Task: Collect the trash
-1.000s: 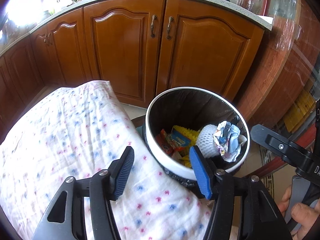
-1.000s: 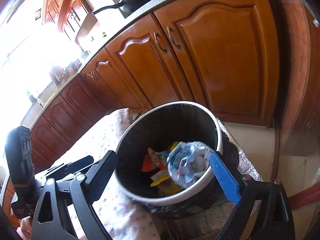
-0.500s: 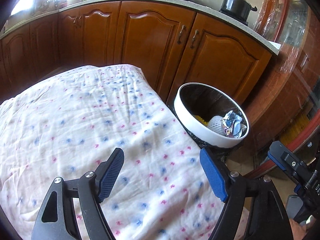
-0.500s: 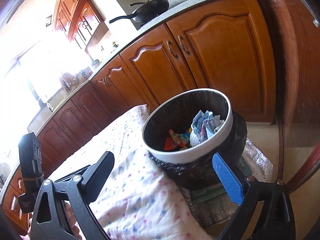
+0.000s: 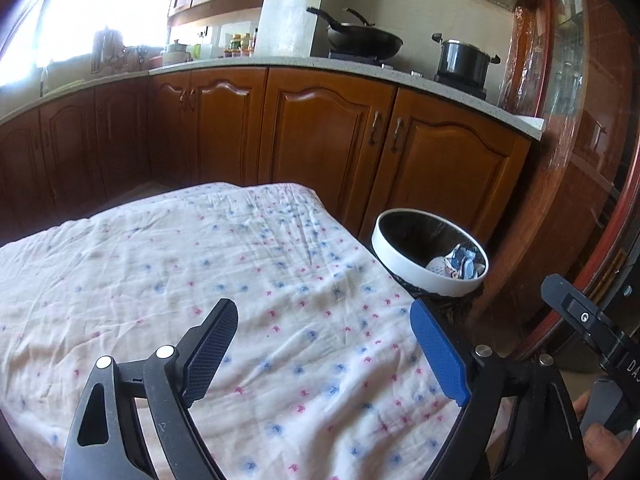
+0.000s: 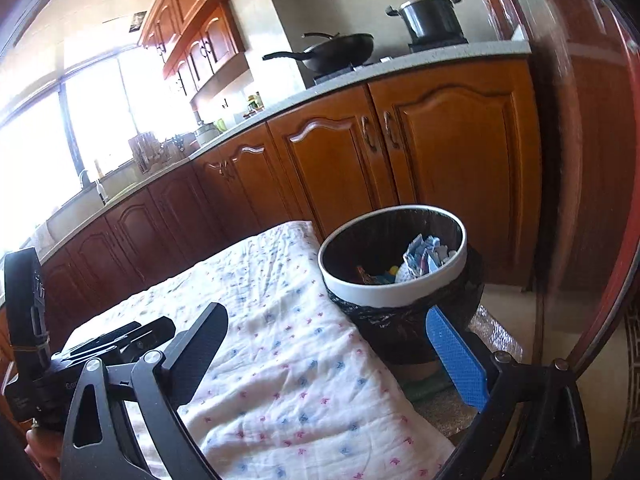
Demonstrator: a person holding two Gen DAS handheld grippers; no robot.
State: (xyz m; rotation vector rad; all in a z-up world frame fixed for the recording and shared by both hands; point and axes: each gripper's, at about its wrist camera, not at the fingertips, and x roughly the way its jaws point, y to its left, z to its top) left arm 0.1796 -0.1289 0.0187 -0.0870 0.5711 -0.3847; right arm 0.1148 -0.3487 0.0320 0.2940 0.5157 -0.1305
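Both grippers now stand back from the bin [image 6: 394,276], which filled the view a second ago — the drop looks finished. The bin sits on the floor just beside the table's far corner, crumpled wrappers [image 6: 424,258] inside. The tablecloth [image 5: 200,272] shows no litter left in either view, so the collecting seems near done. Left gripper [image 5: 324,356]: jaws have just been opening, now spread, nothing between them. Right gripper [image 6: 336,354]: spread too, empty. Behind — wooden cabinets [image 5: 328,148], wok [image 5: 360,40] and pot [image 5: 462,60] on the counter; nothing blocks the way.

Trash bin [image 5: 424,280] bottom hidden behind rim
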